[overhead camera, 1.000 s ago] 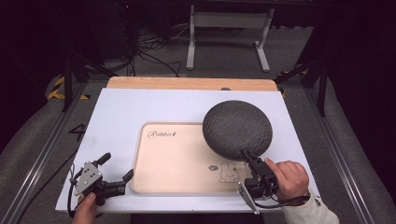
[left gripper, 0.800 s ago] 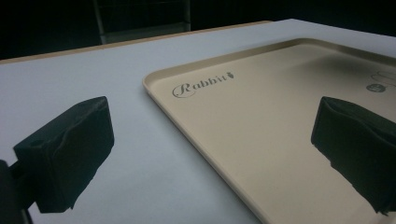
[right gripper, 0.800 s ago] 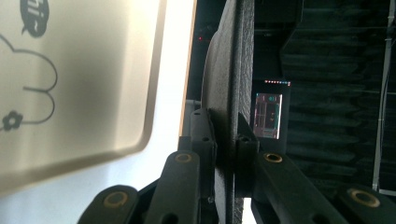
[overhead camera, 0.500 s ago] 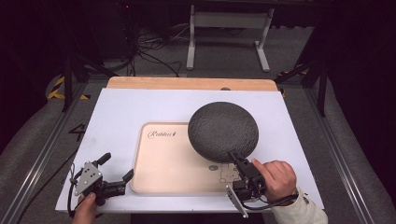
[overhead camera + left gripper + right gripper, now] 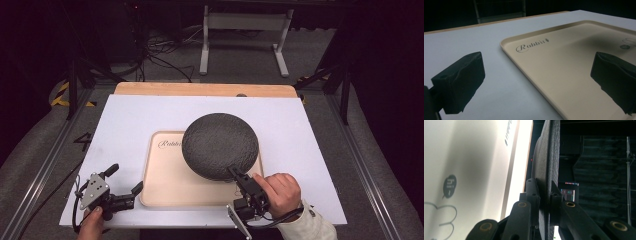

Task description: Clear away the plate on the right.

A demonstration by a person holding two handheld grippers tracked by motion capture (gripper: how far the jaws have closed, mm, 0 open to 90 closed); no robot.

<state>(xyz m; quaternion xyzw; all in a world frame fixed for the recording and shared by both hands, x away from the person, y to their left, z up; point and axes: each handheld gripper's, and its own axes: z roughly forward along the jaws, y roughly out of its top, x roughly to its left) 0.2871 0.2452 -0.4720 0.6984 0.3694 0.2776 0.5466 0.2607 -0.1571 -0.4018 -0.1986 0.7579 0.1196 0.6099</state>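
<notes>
I am carrying a dark, round, rough-textured plate (image 5: 220, 145) over the beige tray (image 5: 165, 185), my right gripper (image 5: 235, 172) clenched on its near rim. The plate sits above the tray's right half, seemingly lifted. I judge the next move is lowering it level onto the tray. My left gripper (image 5: 122, 180) rests with jaws released at the tray's left corner, on the white surface (image 5: 125, 115). Nothing blocks the tray.

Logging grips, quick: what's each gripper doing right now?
Left gripper: open, holding nothing, beside the beige tray.
Right gripper: shut on the dark round plate at its rim.
</notes>
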